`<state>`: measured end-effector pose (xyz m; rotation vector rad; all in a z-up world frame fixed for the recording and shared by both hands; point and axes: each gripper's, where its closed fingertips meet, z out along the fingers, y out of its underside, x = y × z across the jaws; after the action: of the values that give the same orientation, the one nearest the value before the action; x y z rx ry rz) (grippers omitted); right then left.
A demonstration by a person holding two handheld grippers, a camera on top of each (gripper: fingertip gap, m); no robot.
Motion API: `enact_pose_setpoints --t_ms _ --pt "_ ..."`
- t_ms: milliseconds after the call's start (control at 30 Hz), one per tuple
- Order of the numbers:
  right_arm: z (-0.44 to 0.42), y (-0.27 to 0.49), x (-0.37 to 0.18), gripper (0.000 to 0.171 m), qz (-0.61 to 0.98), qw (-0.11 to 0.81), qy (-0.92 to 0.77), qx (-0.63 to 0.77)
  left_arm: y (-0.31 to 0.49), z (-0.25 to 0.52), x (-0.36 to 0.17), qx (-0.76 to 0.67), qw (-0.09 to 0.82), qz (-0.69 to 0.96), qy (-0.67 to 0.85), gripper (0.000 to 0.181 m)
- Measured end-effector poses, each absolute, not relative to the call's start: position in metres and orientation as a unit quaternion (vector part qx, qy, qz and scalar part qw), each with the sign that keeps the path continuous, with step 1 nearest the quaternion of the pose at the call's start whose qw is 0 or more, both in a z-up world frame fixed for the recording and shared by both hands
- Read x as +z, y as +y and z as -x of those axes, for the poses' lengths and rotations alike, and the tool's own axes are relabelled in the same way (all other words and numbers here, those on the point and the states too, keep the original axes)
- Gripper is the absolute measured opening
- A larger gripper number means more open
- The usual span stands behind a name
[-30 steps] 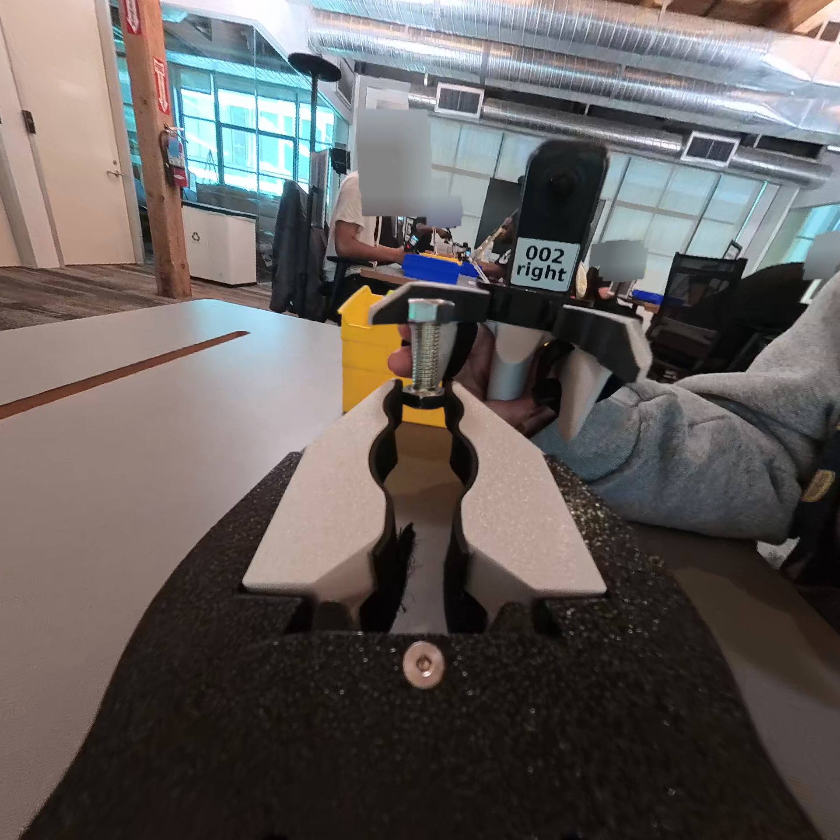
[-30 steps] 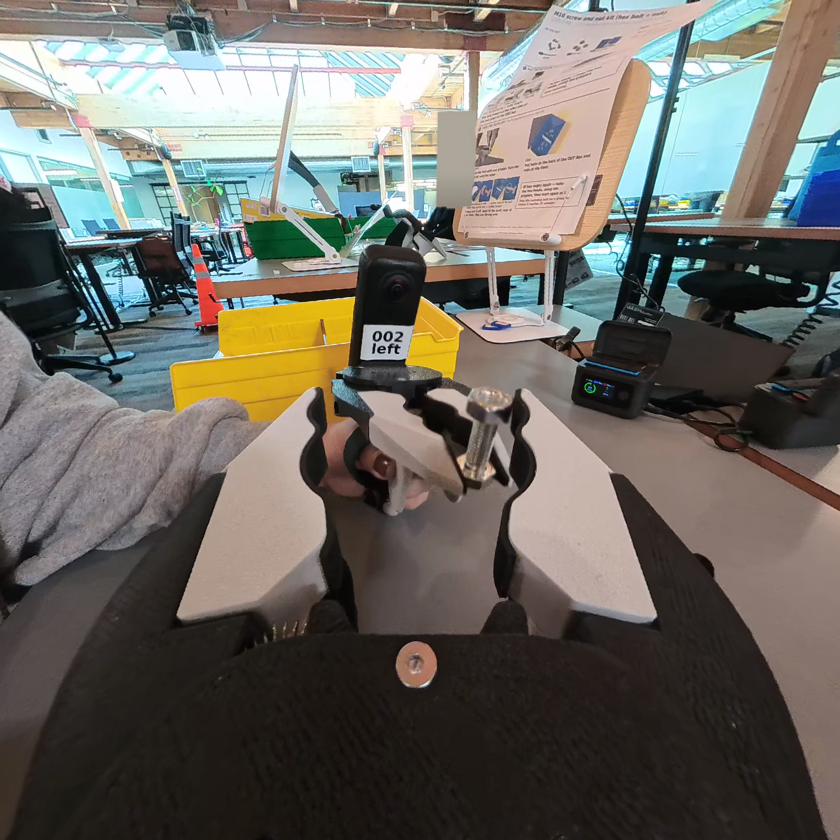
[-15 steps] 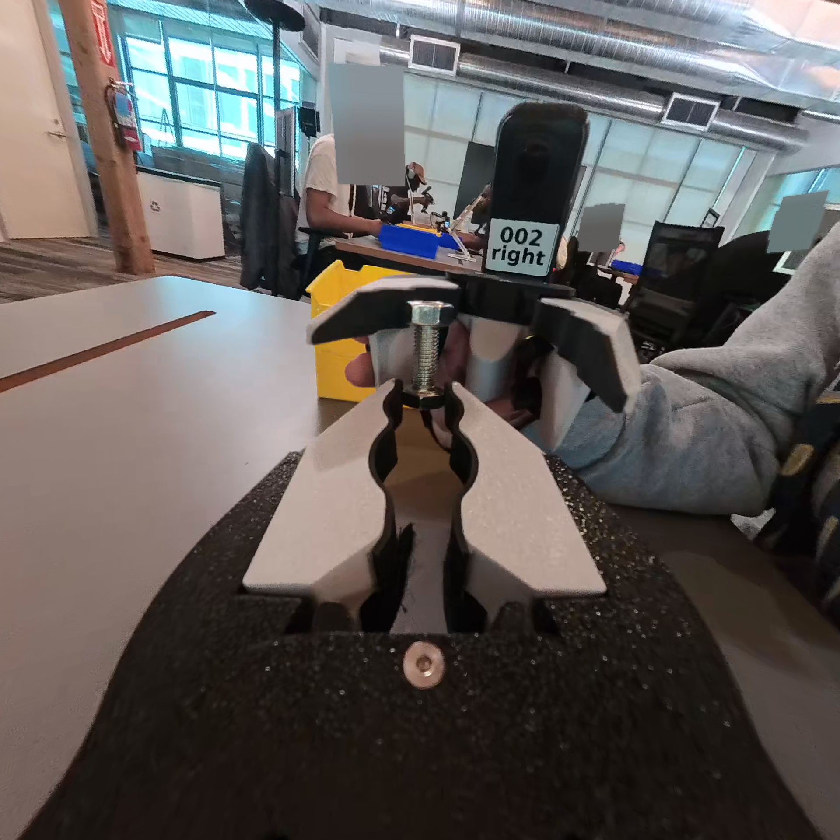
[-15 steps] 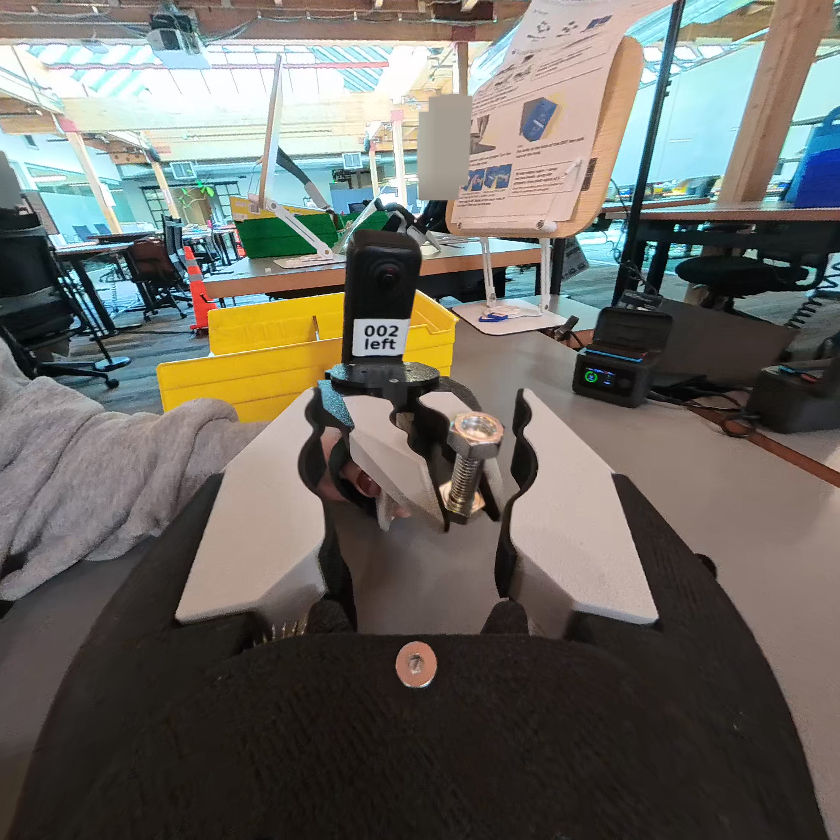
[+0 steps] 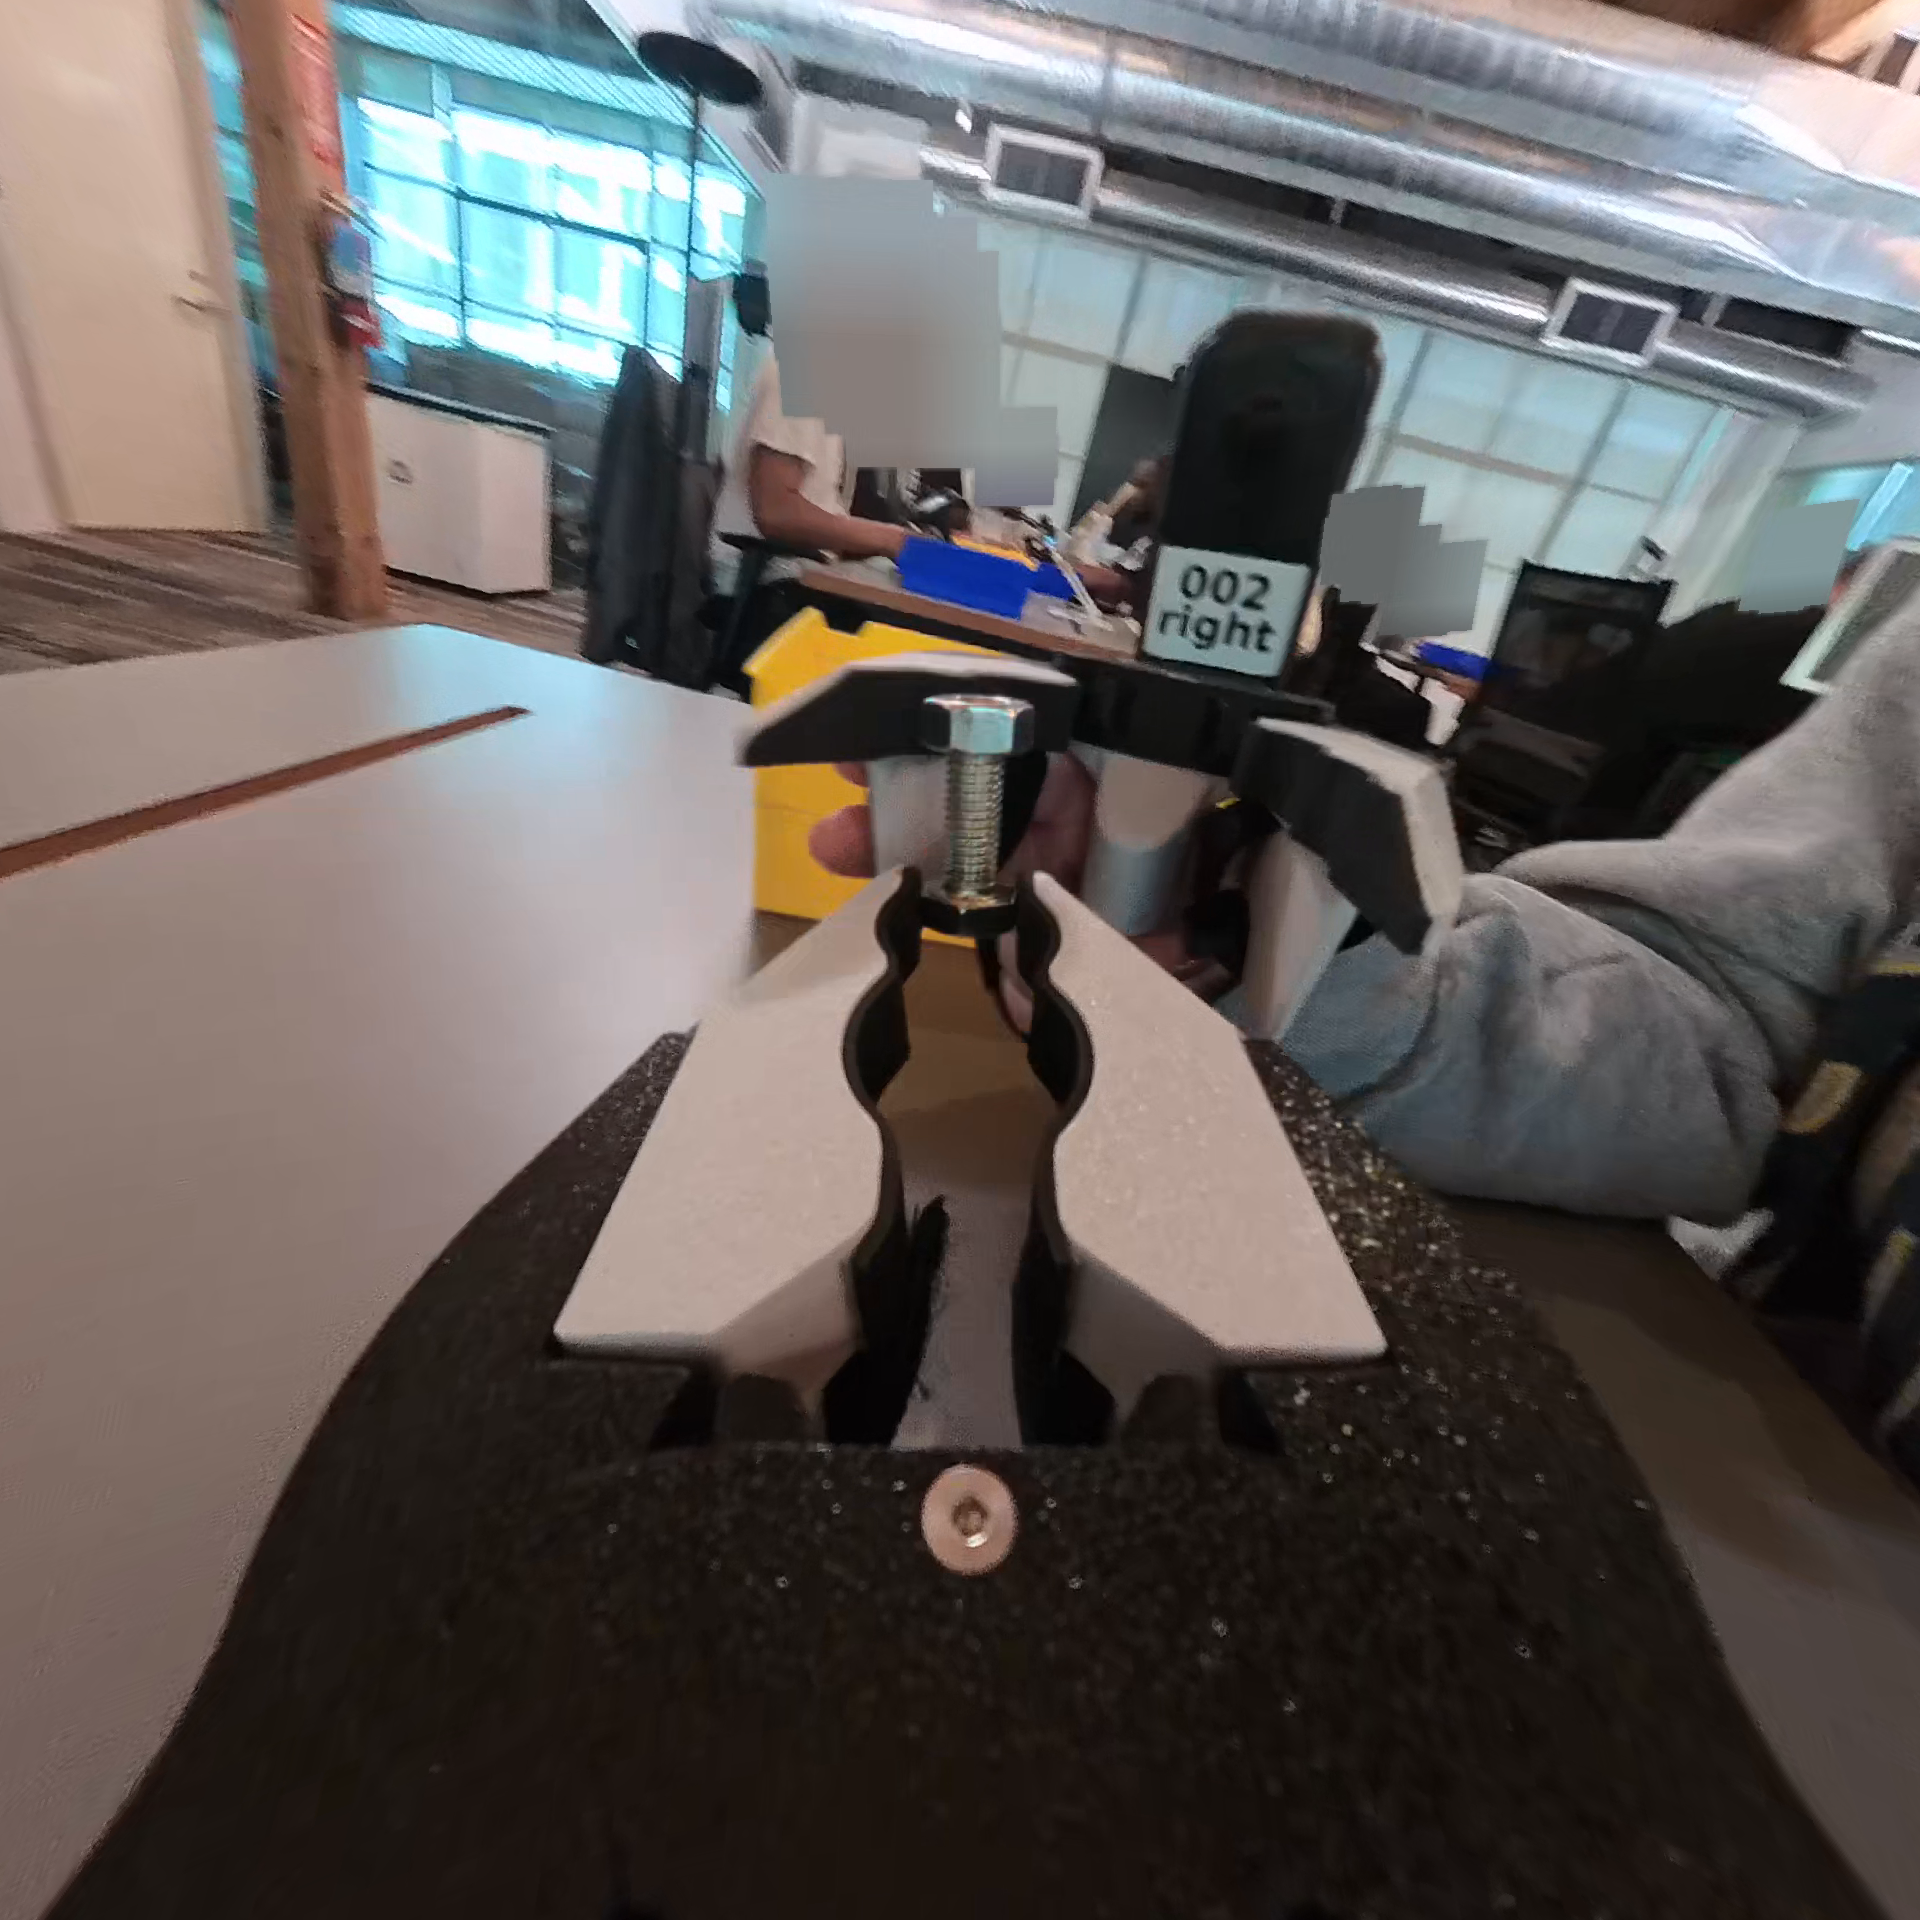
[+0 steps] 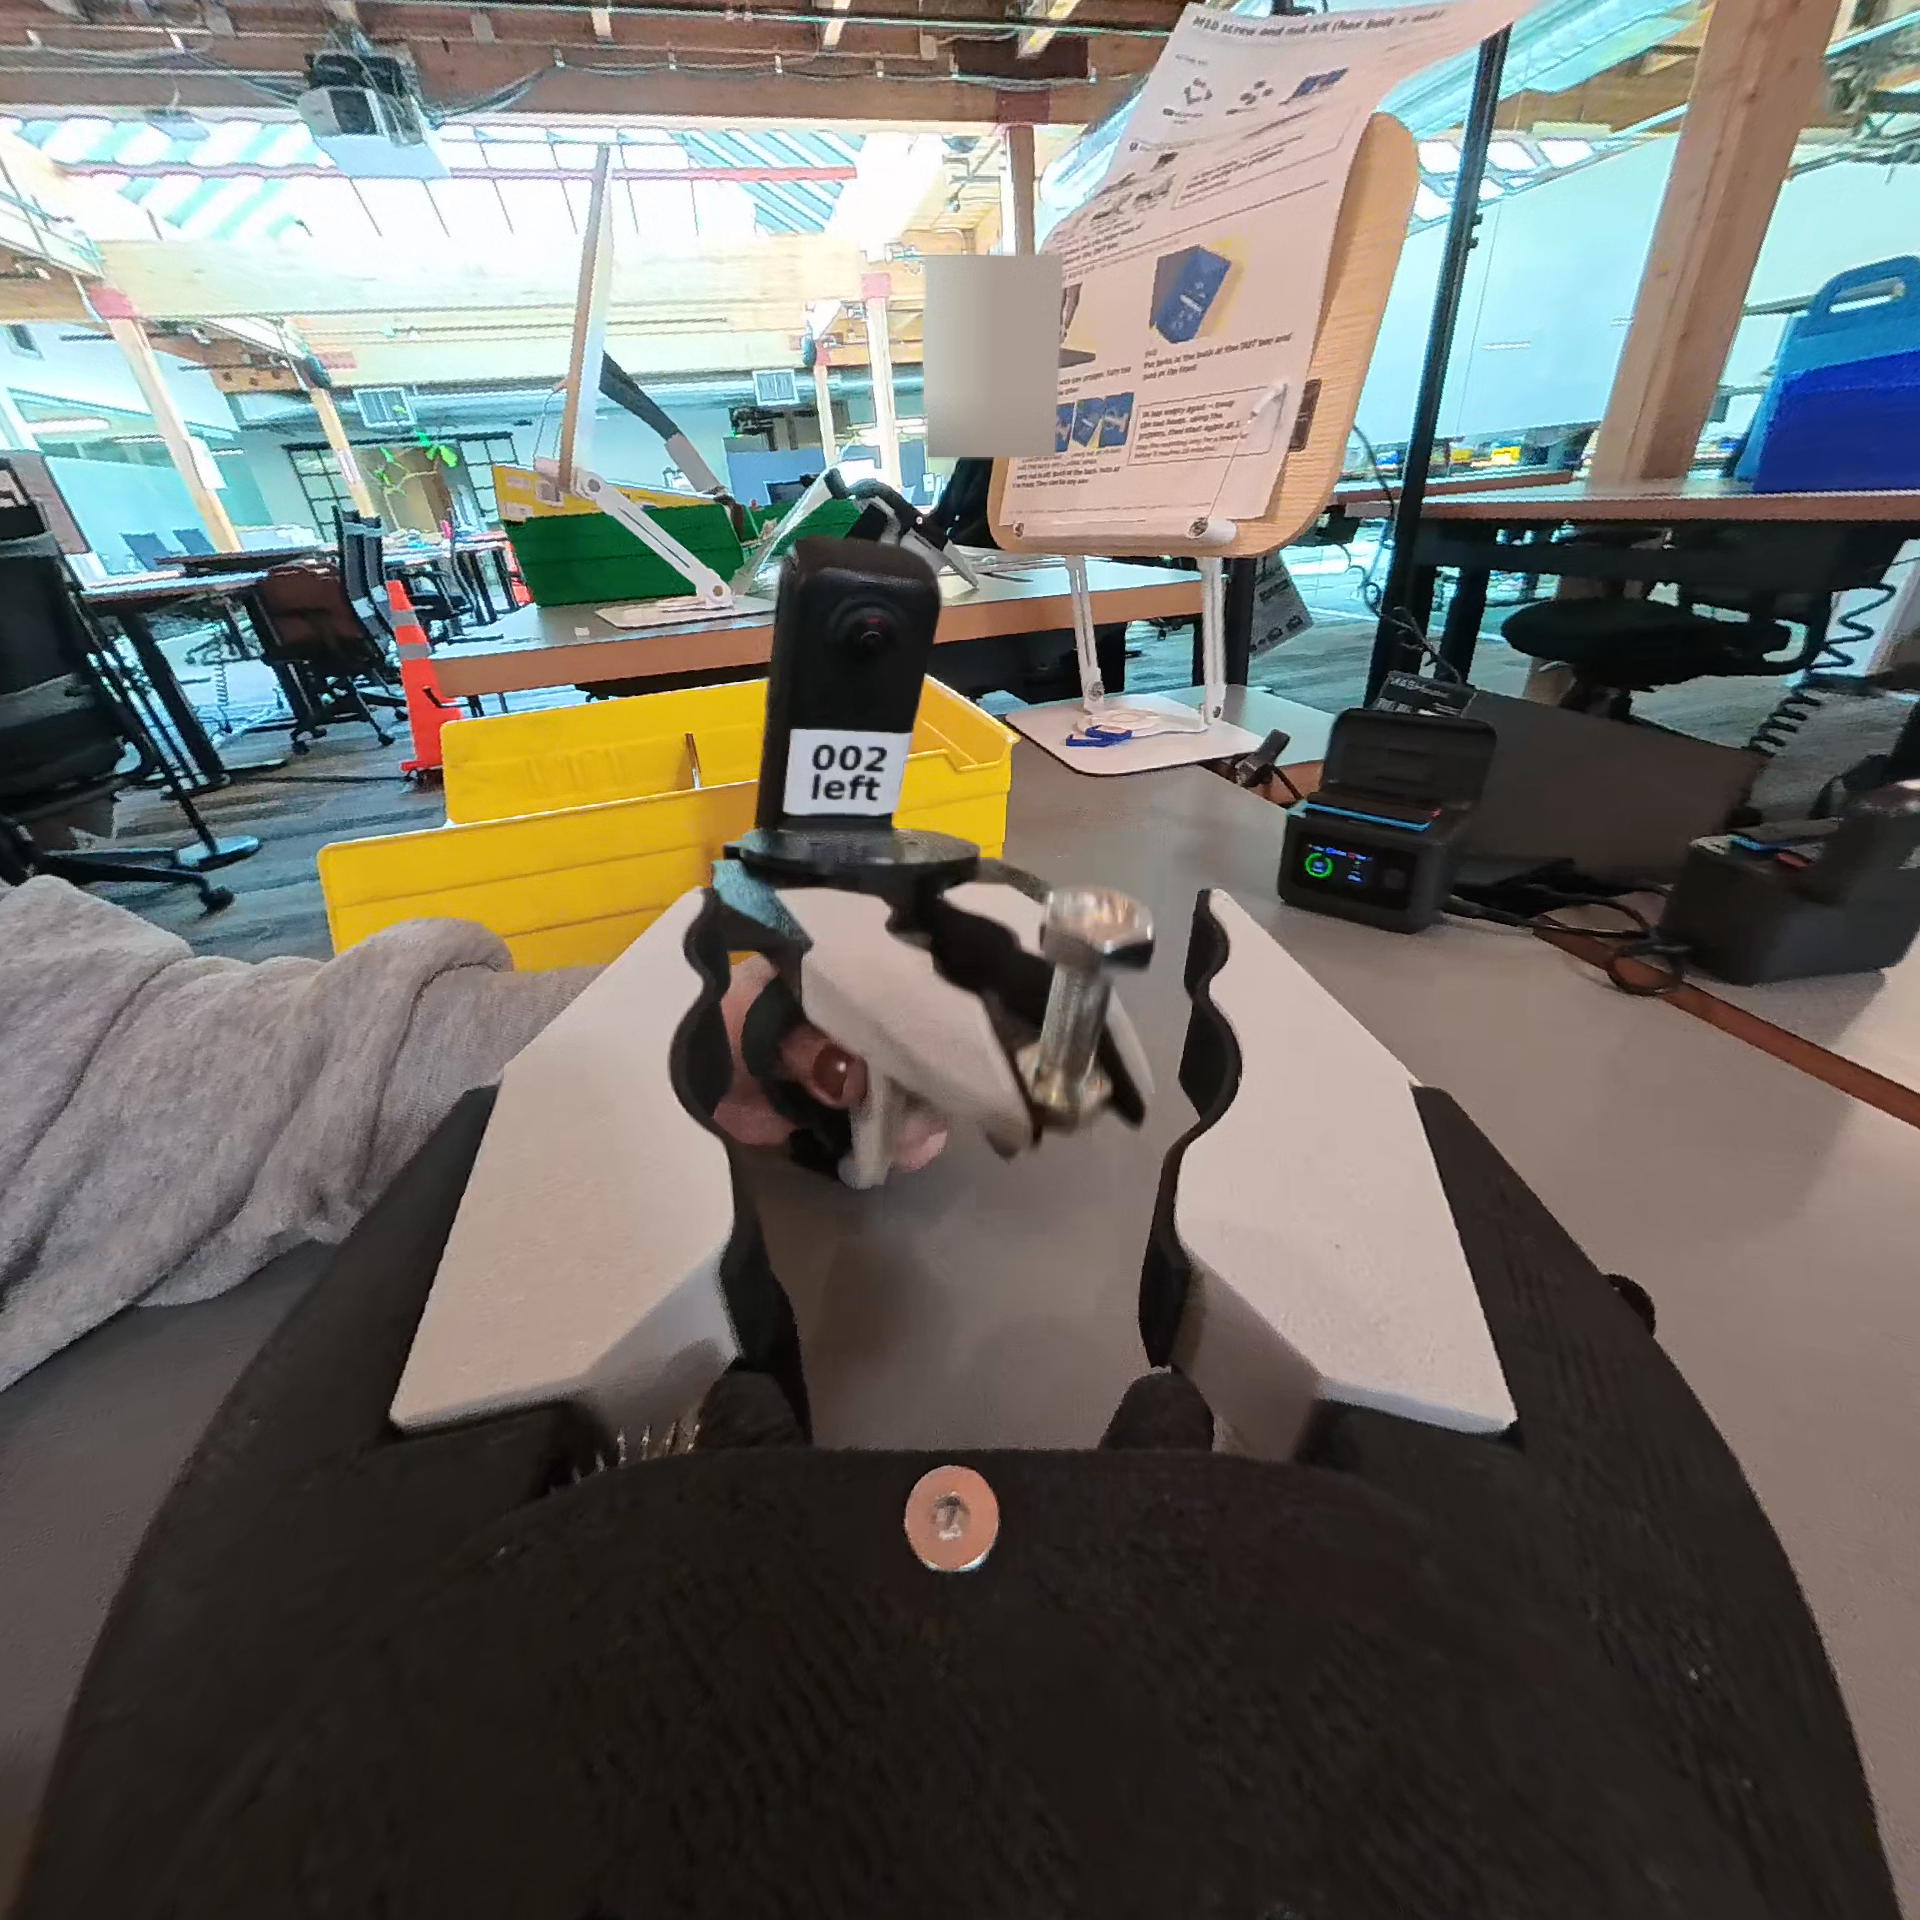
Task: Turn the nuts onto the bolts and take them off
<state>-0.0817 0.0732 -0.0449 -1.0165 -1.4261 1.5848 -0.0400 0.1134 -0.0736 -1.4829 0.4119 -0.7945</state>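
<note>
In the left wrist view, the left gripper fills the lower frame, its two white fingers angled together and clamped at their tips on a dark nut just above centre. A silver bolt stands upright out of that nut, threaded shank rising to a hex head. Behind the bolt head, in the upper middle, the right gripper faces the camera with its fingers spread wide, the bolt head in front of its left-hand finger; whether they touch cannot be told. A grey sleeve enters from the right. In the right wrist view, the right gripper's white fingers sit apart in the lower centre, holding nothing, and the bolt tilts between their tips, nearer the right-hand one. A yellow bin sits beyond on the grey table, left of centre.
</note>
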Motion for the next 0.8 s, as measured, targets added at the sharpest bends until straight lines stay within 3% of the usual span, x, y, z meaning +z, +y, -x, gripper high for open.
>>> enact_pose_setpoints --t_ms 333,600,800 --pt "0.077 0.074 -0.043 0.086 0.395 0.368 -0.550 0.637 0.116 0.064 -0.068 -0.353 0.667 0.643 0.128 0.016" --pt "0.080 0.066 -0.043 0.087 0.387 0.360 -0.553 0.644 0.107 0.023 -0.075 -0.394 0.620 0.646 0.206 0.016" --pt "0.074 0.067 -0.039 0.084 0.381 0.356 -0.550 0.653 0.108 0.061 -0.069 -0.374 0.653 0.642 0.148 0.016"
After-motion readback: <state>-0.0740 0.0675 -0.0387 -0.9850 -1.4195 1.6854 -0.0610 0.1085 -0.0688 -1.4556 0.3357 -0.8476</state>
